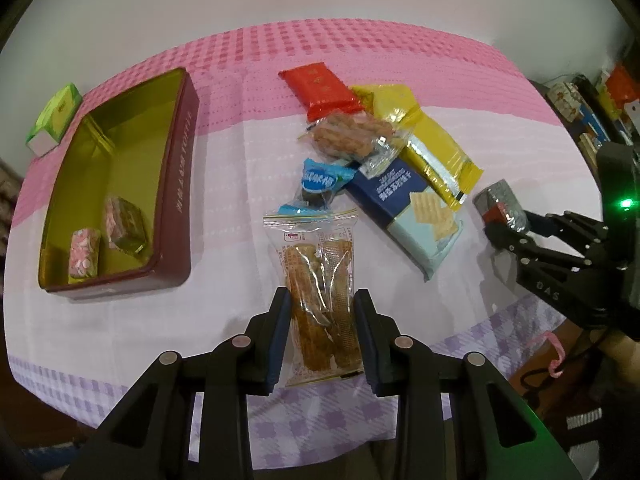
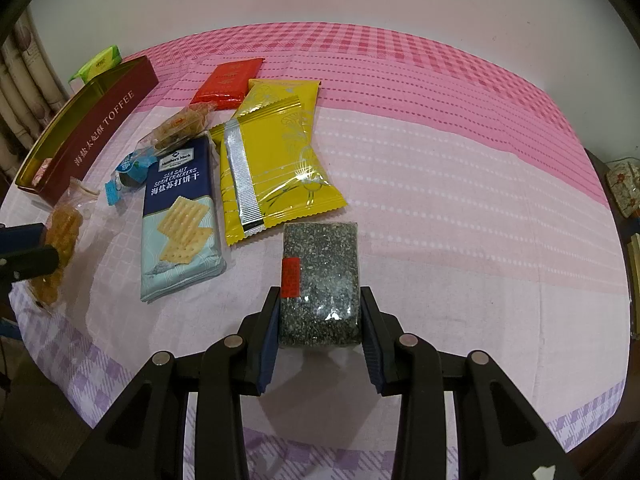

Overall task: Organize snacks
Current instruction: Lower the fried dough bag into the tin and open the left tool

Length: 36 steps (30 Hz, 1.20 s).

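My left gripper (image 1: 322, 300) is shut on a clear packet of golden wafer sticks (image 1: 320, 280), held just above the cloth; the same packet (image 2: 60, 248) shows at the left edge of the right wrist view. My right gripper (image 2: 320, 300) is shut on a dark speckled sesame bar (image 2: 320, 280) with a red label, also seen as the sesame bar (image 1: 502, 204) at the right. A maroon toffee tin (image 1: 176, 184) lies open on the left with two pink-wrapped snacks (image 1: 108, 236) inside.
A loose pile lies mid-table: a red packet (image 1: 320, 88), yellow packets (image 2: 276, 152), a blue cracker pack (image 2: 180, 216), a clear biscuit packet (image 1: 348, 136) and a small blue sweet (image 1: 320, 184). A green box (image 1: 56, 116) stands behind the tin. Shelves crowd the right edge.
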Each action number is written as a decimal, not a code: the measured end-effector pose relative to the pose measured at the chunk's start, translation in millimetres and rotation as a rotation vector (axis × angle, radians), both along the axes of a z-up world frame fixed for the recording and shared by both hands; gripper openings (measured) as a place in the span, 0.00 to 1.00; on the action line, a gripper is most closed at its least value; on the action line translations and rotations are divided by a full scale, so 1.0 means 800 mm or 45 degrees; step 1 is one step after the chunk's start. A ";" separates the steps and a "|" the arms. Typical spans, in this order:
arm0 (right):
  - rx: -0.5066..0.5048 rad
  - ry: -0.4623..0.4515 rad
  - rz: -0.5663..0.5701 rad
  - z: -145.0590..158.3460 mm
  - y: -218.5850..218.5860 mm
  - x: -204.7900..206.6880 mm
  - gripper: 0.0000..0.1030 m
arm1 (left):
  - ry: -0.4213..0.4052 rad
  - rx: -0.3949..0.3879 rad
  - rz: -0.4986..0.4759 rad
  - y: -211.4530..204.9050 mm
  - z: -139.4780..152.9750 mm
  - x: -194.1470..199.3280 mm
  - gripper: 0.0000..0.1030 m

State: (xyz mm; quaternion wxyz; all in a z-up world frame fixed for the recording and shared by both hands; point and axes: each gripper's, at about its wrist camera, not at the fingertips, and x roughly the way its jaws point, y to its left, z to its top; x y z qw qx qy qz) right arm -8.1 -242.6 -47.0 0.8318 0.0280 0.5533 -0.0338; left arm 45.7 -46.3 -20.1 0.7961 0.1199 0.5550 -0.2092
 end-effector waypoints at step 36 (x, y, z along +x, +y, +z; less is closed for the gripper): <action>-0.021 -0.005 -0.086 0.000 0.005 0.000 0.33 | -0.077 0.220 0.233 0.181 -0.035 0.194 0.32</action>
